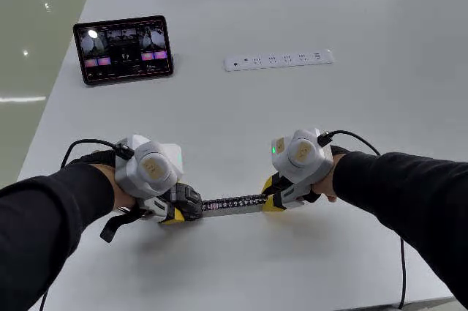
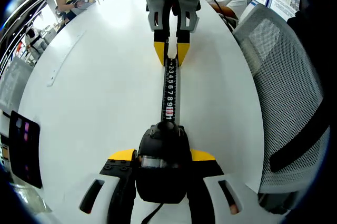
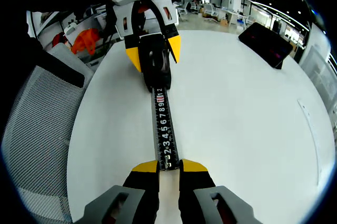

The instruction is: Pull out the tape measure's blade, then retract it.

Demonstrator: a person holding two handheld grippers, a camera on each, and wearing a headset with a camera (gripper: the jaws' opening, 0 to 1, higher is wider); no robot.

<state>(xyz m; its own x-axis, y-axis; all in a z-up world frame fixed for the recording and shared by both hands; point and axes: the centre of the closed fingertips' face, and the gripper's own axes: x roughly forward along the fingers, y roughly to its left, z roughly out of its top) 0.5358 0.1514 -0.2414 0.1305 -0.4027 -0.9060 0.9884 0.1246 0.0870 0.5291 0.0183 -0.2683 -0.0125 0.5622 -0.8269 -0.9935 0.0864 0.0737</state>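
Head view: the left tongs [image 1: 175, 210] and right tongs [image 1: 272, 201] face each other low over the white bench [image 1: 292, 18], each held in a dark-sleeved hand. The black tape measure [image 1: 189, 201] sits at the left tongs. Its blade [image 1: 234, 203] runs level across the gap to the right tongs, just above or on the bench surface; which of the two cannot be told. Left gripper view: the left tongs are clamped on the tape measure body, with one yellow-tipped jaw on either side of it. The blade leaves the front of the body in a straight line, printed numerals facing up. Right gripper view: the right tongs are closed on the free end of the blade, which lies between the two yellow tips. The short drawn-out length shows low numerals, up to roughly twelve. The blade is straight, with no sag or twist visible. Further back on the bench, well apart from the work, a tablet [image 1: 123, 49] stands propped with its screen lit. A white power strip [image 1: 278, 59] lies flat to its right. A grey mesh chair [image 2: 284, 103] stands beside the bench edge.
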